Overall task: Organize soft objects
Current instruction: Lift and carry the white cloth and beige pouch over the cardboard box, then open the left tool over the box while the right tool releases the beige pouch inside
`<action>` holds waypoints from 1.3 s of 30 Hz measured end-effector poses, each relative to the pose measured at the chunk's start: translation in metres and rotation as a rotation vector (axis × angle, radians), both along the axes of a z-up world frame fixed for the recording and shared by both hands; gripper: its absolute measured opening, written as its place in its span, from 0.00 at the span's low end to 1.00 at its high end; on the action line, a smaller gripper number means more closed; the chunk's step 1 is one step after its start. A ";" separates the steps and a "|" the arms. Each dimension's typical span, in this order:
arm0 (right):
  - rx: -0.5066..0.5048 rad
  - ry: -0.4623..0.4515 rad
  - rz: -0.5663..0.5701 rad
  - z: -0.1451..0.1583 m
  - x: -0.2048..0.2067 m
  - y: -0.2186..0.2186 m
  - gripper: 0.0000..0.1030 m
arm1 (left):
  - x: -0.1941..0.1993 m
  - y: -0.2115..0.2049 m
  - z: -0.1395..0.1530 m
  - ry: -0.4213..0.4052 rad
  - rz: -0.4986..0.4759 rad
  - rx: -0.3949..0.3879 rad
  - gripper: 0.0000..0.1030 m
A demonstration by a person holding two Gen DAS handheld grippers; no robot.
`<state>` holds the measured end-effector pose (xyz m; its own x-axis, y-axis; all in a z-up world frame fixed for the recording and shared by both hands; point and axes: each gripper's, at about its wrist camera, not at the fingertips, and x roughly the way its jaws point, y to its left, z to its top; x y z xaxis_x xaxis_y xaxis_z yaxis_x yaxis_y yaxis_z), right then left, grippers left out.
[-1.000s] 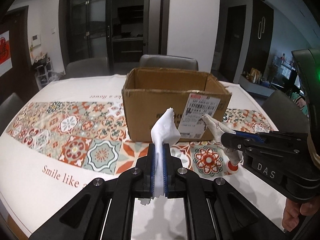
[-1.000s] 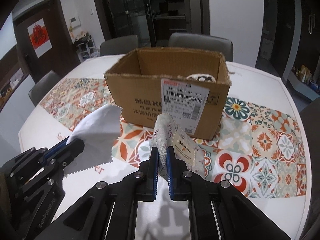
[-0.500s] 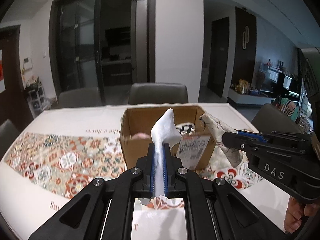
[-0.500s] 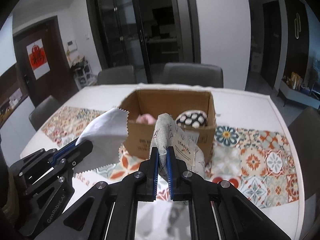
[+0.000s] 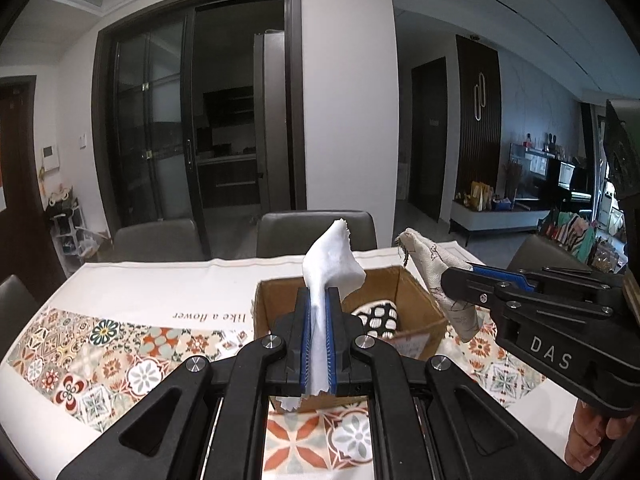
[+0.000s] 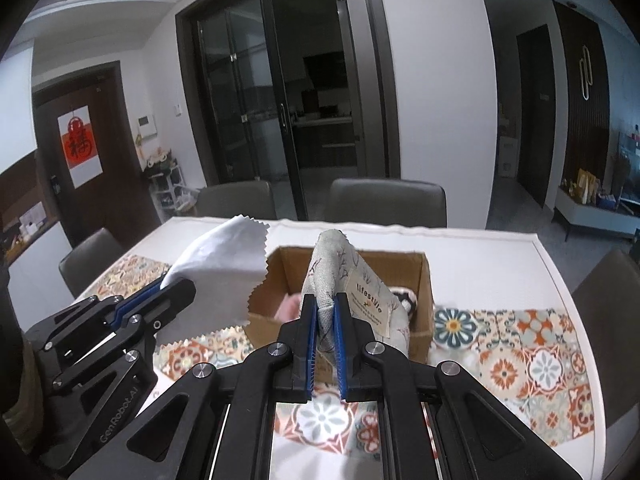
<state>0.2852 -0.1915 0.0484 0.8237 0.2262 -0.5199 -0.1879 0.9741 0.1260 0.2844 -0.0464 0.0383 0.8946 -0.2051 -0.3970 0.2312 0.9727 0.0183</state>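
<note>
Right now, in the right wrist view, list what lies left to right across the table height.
left gripper → white cloth → cardboard box → patterned tablecloth → grey chair

I saw a thin white cloth with pinked edges [image 5: 328, 264], smooth and matt, and a coarse beige printed linen pouch [image 6: 330, 276] bearing a paper tag. The brown cardboard box [image 6: 424, 280] looked rough and dull. The patterned tablecloth [image 6: 520, 360] looked smooth. Matt black plastic gripper fingers [image 5: 298, 336] carried shiny metal screws.

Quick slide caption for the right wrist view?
Right gripper clamps a patterned fabric pouch above the open cardboard box, left gripper holding white cloth alongside.
</note>
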 end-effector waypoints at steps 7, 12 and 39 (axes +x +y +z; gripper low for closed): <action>-0.013 -0.038 0.009 0.012 0.012 0.008 0.09 | 0.020 0.000 0.008 -0.023 -0.012 -0.001 0.08; -0.017 -0.045 0.004 0.013 0.026 0.009 0.09 | 0.038 -0.002 0.007 -0.019 -0.026 0.006 0.08; -0.036 0.157 0.039 -0.062 0.121 0.010 0.10 | 0.129 -0.017 -0.069 0.195 -0.034 0.066 0.09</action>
<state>0.4066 -0.1815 -0.0132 0.7228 0.2351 -0.6498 -0.2064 0.9709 0.1216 0.4137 -0.0637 -0.0308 0.7925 -0.2023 -0.5753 0.2696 0.9624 0.0330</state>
